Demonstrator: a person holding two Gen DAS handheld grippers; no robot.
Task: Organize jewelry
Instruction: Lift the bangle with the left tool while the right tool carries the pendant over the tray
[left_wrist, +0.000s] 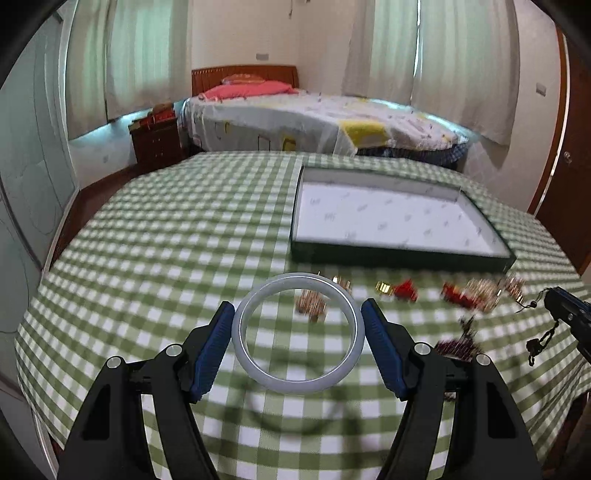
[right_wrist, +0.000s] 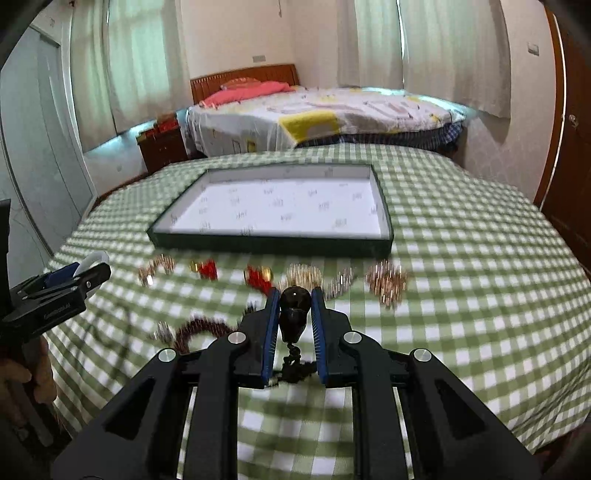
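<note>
Fingers first: our left gripper has its blue fingers pressed on either side of a pale bangle, clamped across its width and held above the desk, with its shadow on the cloth below. Our right gripper has its fingers closed on a dark bead pendant, whose beaded cord hangs down between them.

We judge the task barely started. The tray sits at the far side of the desk with its white lining bare; we see nothing placed in it. Between us and the tray, a row of pieces lies loose on the checked cloth: gold clusters, two red items, and a dark red beaded strand nearer us. All of that is left to move, after the two pieces we hold.

The bangle is held nearly face-on to the left camera, tipped back a little, so its opening points roughly along the fingers toward the tray; being a ring, it has no real long axis. The pendant's long axis runs along the right fingers, rounded end forward toward the tray, cord end trailing back toward us.
</note>
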